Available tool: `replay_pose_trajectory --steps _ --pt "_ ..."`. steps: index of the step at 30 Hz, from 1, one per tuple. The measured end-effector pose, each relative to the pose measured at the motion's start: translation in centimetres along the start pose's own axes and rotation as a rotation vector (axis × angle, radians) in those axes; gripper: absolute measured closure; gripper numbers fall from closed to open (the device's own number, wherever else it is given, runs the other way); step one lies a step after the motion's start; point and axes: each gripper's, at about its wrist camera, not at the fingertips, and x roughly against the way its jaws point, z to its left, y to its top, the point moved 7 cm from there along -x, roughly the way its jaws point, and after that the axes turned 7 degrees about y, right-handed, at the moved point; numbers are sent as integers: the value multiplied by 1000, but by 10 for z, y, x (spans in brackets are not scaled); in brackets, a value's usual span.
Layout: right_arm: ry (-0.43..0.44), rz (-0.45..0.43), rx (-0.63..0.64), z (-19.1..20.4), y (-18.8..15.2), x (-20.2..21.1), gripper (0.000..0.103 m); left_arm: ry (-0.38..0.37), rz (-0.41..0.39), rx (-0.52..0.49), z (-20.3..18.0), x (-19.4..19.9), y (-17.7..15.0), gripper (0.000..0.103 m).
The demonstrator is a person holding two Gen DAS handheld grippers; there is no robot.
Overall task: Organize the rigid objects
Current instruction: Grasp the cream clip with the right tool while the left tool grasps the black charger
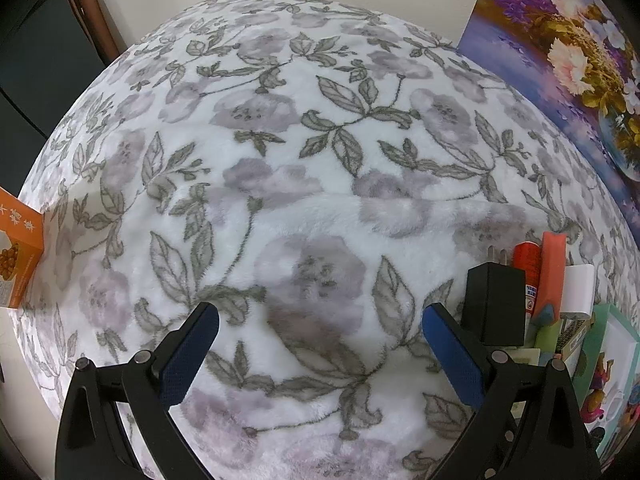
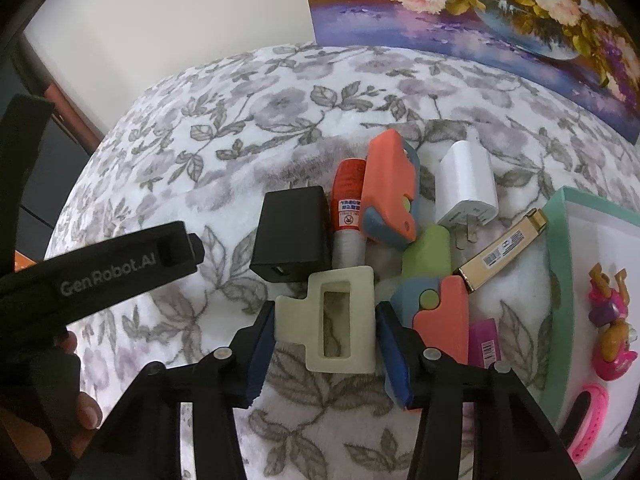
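My right gripper (image 2: 325, 312) is shut on a cream rectangular hair clip (image 2: 361, 320), its blue pads against the clip's two sides, just above the floral blanket (image 2: 240, 128). Beyond the clip lies a row of small items: a black charger (image 2: 292, 232), a red thread spool (image 2: 349, 208), a coral and blue folding toy (image 2: 388, 192) and a white charger (image 2: 466, 184). My left gripper (image 1: 320, 314) stands open over bare blanket (image 1: 300, 160) with nothing between its fingers. The black charger (image 1: 494, 304) lies just to its right.
A gold-capped flat stick (image 2: 500, 248), a green and coral toy (image 2: 440, 308) and a pink item (image 2: 486, 344) lie by a teal-rimmed box (image 2: 560, 240) of toys. An orange carton (image 1: 20, 248) stands far left. A flower painting (image 2: 480, 20) leans at the back.
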Motion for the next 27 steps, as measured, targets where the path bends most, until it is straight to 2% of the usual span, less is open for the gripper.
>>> replay_pose_trajectory --steps 13,19,27 --pt "40 -60 -42 -3 14 29 52 -25 -24 -3 -7 9 4 2" --pt "6 -105 -73 -25 23 50 52 -62 -43 -35 -23 14 5 2" --pt "-15 -145 -179 -69 28 72 52 -118 -80 -87 -52 21 3 2"
